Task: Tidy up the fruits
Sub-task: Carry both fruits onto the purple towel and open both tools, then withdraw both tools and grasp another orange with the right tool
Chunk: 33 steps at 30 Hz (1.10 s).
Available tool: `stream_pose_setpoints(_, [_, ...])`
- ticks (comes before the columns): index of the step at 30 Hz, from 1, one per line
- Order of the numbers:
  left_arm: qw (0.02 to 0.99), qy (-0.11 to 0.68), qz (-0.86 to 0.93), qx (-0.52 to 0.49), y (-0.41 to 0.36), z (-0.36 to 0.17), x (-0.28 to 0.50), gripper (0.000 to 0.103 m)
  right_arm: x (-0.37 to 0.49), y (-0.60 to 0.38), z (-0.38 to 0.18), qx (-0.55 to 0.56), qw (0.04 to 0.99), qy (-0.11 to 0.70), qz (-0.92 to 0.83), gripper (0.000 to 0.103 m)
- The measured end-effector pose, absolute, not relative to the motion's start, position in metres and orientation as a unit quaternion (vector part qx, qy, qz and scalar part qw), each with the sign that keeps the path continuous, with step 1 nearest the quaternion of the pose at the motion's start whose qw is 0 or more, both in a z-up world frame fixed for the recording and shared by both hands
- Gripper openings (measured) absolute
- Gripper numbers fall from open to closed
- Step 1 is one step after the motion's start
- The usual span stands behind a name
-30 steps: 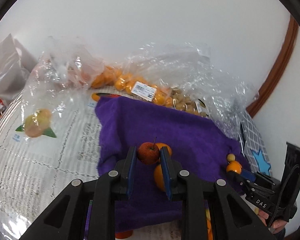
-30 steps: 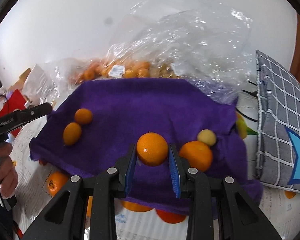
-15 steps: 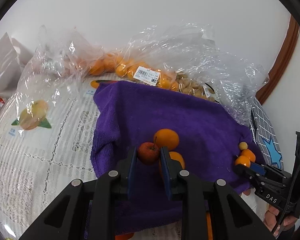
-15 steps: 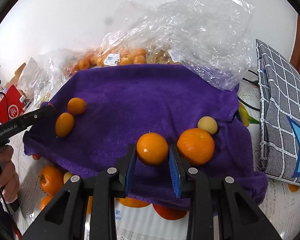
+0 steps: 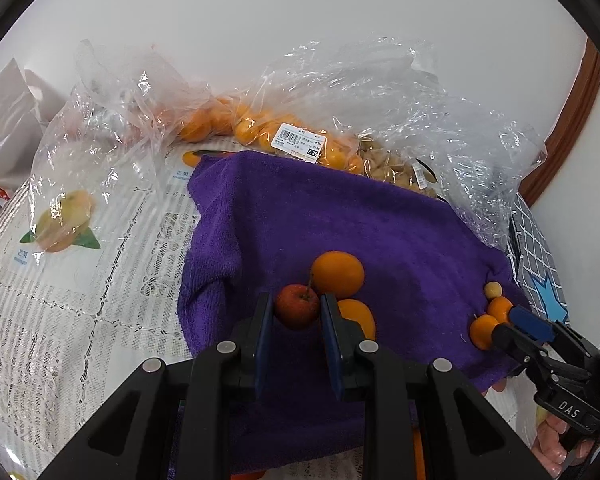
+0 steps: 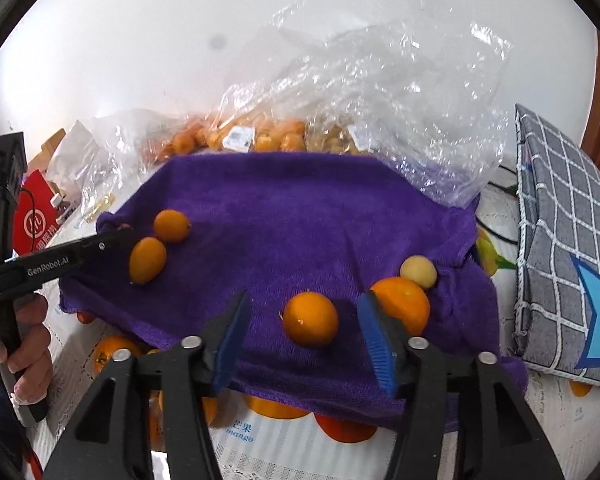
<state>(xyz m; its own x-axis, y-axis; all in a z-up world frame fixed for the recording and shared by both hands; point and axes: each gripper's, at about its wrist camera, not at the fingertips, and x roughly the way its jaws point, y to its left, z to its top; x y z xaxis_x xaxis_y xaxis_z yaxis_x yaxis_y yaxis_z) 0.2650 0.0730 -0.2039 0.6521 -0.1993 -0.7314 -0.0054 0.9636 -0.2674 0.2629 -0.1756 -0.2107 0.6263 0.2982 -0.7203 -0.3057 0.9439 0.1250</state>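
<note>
A small red apple with a thin stem (image 5: 297, 307) is clamped between the blue pads of the left gripper (image 5: 295, 316), just above the near part of the purple terry towel (image 5: 340, 216). The right gripper (image 6: 306, 334) is spread wide, and a round orange tangerine (image 6: 310, 319) is seen resting free on the towel between its fingers, beside a larger orange (image 6: 404, 304).

Left tongs (image 5: 296, 322) grip a small red apple (image 5: 297, 306) above the purple towel (image 5: 340, 232).
</note>
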Motion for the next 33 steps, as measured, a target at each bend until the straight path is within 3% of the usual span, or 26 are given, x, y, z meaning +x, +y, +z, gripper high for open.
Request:
stream_pose_setpoints(20, [0.913,0.387,-0.051,-0.116,0.076,-0.191,0.251,0.029,0.255,-0.197,-0.190,0.030,0.916,0.369,0.155,0.059])
stream_pose_setpoints(22, [0.914,0.383,-0.051,-0.121,0.082,-0.189,0.245,0.031,0.251,-0.195,-0.191,0.018,0.918,0.362,0.163,0.056])
stream_pose_setpoints(25, [0.919,0.370,-0.048,-0.126,0.090,-0.183,0.233,0.031,0.249,-0.191,-0.195,0.009,0.912,0.375,0.165,0.040])
stream_pose_setpoints(33, [0.927,0.349,-0.059,-0.124,0.098,-0.174,0.201,0.040,0.210,-0.177,-0.190,0.022,0.894,0.392,0.218,0.039])
